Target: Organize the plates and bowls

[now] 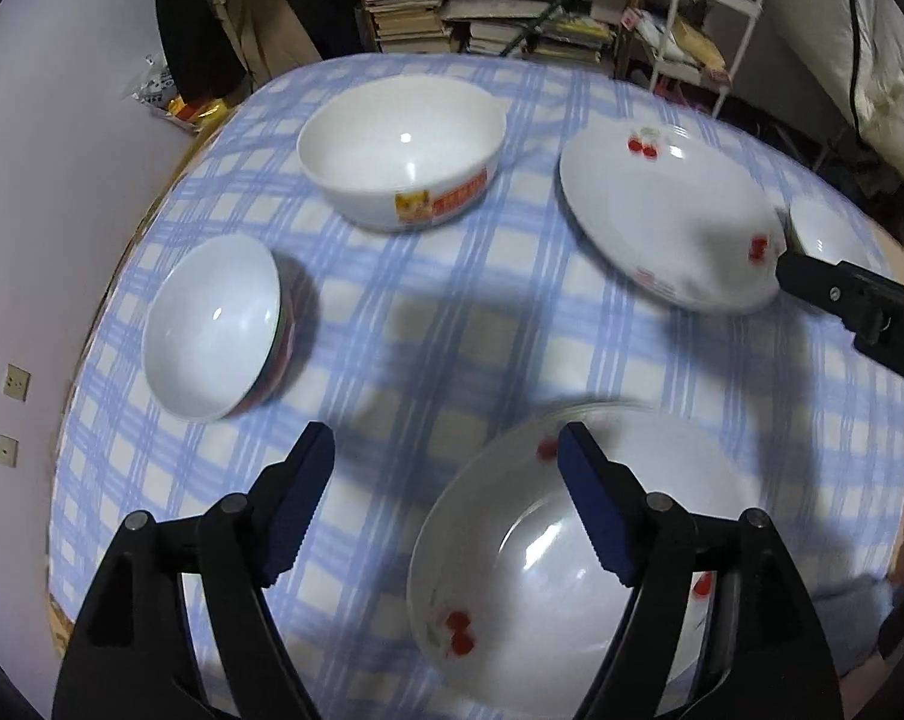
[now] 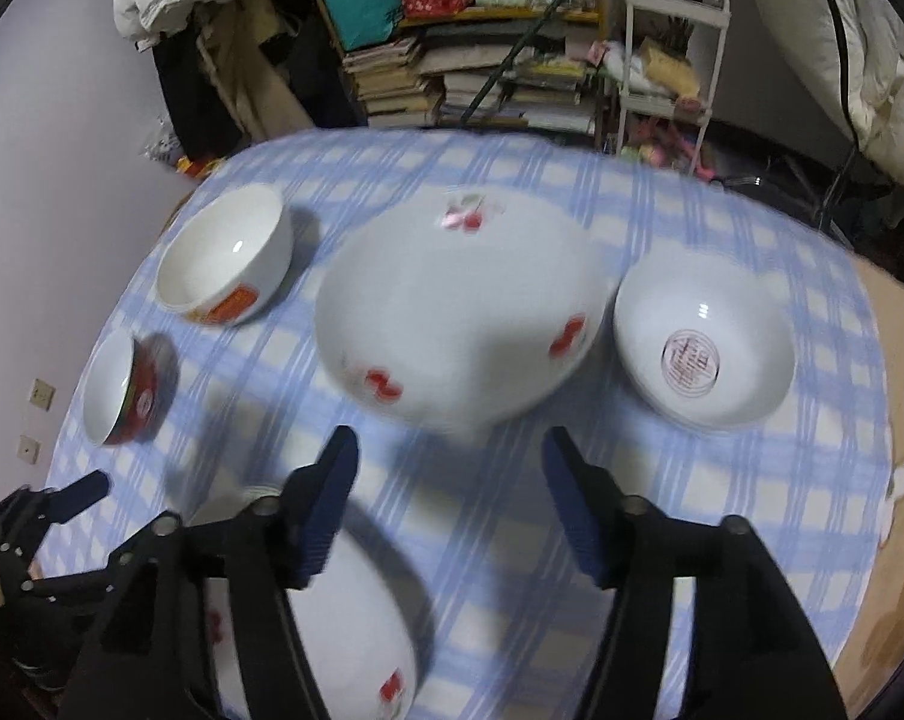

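Note:
A cherry-patterned plate point(image 1: 661, 222) point(image 2: 457, 312) lies mid-table. A second cherry plate point(image 1: 547, 546) point(image 2: 332, 630) lies near the front edge, under my open, empty left gripper point(image 1: 446, 510). A large white bowl with an orange label point(image 1: 401, 147) point(image 2: 224, 252) stands at the back left. A small red-sided bowl point(image 1: 218, 330) point(image 2: 125, 387) sits at the left. A white bowl with a red seal point(image 2: 703, 342) sits right of the middle plate. My right gripper point(image 2: 449, 504) is open and empty, just in front of the middle plate.
The table has a blue checked cloth point(image 1: 452, 324) point(image 2: 511, 480). Behind it are stacked books on a shelf point(image 2: 452, 78), a white trolley point(image 2: 667, 54) and hanging clothes. A wall with sockets point(image 1: 14, 384) is at the left.

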